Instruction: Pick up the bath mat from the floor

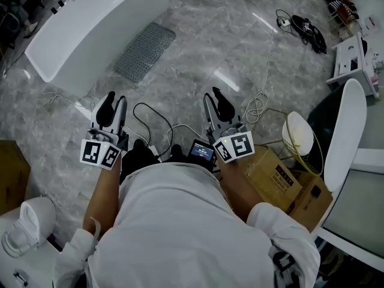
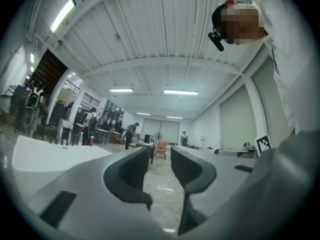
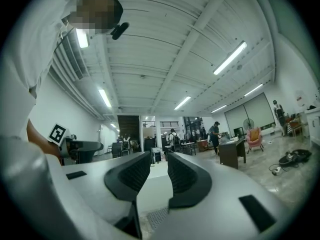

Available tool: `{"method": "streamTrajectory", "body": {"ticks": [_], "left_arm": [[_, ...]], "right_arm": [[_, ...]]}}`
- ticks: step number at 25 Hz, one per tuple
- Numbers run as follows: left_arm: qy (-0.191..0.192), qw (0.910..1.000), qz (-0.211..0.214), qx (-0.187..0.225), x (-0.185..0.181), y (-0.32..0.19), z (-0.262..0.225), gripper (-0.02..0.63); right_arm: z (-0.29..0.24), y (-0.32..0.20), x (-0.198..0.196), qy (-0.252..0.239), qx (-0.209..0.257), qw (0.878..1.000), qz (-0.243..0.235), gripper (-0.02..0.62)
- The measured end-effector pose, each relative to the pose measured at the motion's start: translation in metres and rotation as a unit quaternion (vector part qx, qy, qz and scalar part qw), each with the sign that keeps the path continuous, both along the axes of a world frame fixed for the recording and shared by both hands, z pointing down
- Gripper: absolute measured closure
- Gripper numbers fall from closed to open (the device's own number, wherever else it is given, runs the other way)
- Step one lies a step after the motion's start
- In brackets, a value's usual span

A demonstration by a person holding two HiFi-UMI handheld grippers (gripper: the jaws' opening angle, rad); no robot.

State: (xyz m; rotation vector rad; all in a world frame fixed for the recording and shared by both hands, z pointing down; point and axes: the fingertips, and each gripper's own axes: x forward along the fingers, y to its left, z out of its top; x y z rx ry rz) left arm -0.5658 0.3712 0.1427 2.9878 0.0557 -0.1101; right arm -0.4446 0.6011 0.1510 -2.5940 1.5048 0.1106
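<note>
The grey studded bath mat (image 1: pixel 144 51) lies flat on the marble floor beside a long white bathtub (image 1: pixel 96 23), well ahead of both grippers. My left gripper (image 1: pixel 115 101) hangs in front of my body, its jaws apart with nothing between them. My right gripper (image 1: pixel 212 95) is held level with it, also open and empty. In the left gripper view the left gripper (image 2: pixel 160 156) points out across the room, with the tub's rim (image 2: pixel 45 154) at its left. In the right gripper view a corner of the mat (image 3: pixel 159 216) shows low between the jaws of the right gripper (image 3: pixel 159 159), with the tub (image 3: pixel 152 186) behind it.
Cables (image 1: pixel 258 104) trail over the floor near my feet. Cardboard boxes (image 1: pixel 282 179), a wire-caged fan (image 1: pixel 300 134) and a white chair (image 1: pixel 351 131) crowd the right. A white toilet (image 1: pixel 27 221) and a brown box (image 1: pixel 12 173) stand at the left. Several people are far off in the hall.
</note>
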Motion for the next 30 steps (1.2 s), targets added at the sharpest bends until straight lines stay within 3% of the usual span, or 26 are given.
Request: {"method": "streamTrajectory", "body": {"ticks": [8, 15, 20, 30], "left_arm": [[-0.001, 1.0, -0.009, -0.002, 0.009, 0.003, 0.011, 0.462], [0.006, 0.9996, -0.025, -0.012, 0.027, -0.026, 0.017, 0.465], [0.004, 0.9988, -0.044, -0.023, 0.06, -0.071, 0.03, 0.466], [0.009, 0.9972, -0.063, -0.039, 0.176, -0.184, 0.022, 0.468]], "right_arm": [[0.018, 0.011, 0.01, -0.017, 0.0, 1.0, -0.002, 0.471], [0.023, -0.025, 0.032, -0.017, -0.014, 0.999, -0.03, 0.471], [0.024, -0.063, 0.077, -0.015, -0.016, 0.999, -0.034, 0.472], [0.005, -0.173, 0.204, -0.007, -0.039, 0.997, -0.061, 0.474]]}}
